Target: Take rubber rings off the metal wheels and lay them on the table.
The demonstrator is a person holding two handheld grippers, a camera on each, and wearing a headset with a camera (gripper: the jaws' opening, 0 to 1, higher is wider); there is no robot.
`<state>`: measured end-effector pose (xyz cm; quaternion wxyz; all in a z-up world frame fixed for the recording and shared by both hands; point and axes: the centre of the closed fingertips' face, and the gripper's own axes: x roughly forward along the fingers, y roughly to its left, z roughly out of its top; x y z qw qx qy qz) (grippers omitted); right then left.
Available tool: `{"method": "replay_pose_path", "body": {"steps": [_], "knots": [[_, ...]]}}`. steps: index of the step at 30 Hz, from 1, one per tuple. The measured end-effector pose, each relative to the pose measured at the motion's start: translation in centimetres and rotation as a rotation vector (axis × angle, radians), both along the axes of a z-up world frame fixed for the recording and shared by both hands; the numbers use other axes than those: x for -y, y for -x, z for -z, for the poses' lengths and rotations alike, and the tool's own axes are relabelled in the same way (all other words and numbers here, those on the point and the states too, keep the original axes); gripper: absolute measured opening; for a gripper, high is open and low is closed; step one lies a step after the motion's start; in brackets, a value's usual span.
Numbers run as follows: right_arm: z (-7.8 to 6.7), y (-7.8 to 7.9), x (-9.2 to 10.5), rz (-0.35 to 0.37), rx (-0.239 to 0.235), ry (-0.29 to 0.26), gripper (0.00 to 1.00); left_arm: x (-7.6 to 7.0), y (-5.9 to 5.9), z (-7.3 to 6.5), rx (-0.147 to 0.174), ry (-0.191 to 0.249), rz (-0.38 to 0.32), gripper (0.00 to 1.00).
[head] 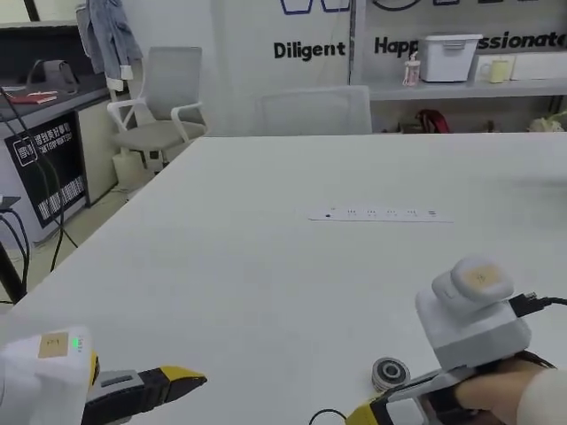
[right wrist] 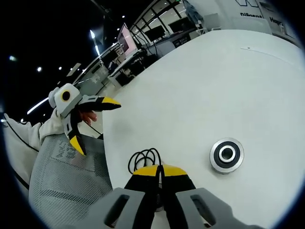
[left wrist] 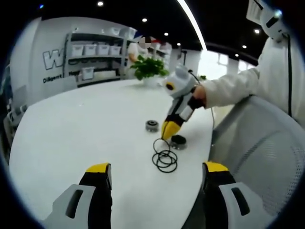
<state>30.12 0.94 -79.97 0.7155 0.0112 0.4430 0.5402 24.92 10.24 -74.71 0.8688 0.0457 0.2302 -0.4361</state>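
Right tongs, closed tip to tip against a small heap of rings near the bench edge, seemingly laying one down; wheel close by; left tongs wide, held clear, presumably awaiting that wheel.

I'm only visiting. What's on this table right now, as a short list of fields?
Surface: white table
Metal wheel: lying flat, apart from both tools
Rubber rings: black, loose on the table near its edge
Left tool: open, holding nothing
Right tool: shut, tips close to the rings
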Motion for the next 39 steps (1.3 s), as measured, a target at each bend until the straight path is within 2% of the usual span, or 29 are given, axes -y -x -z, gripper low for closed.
{"method": "replay_pose_path", "body": {"steps": [20, 34, 39], "knots": [[0.6, -0.3, 0.0, -0.003, 0.032, 0.023, 0.0, 0.1, 0.2, 0.1, -0.012, 0.001, 0.0, 0.77], [1.1, 0.1, -0.3, -0.035, 0.058, 0.048, 0.0, 0.1, 0.1, 0.1, -0.016, 0.009, -0.002, 0.76], [1.4, 0.1, -0.3, -0.055, 0.092, 0.065, 0.03, 0.1, 0.1, 0.2, -0.019, 0.009, -0.002, 0.76]]}}
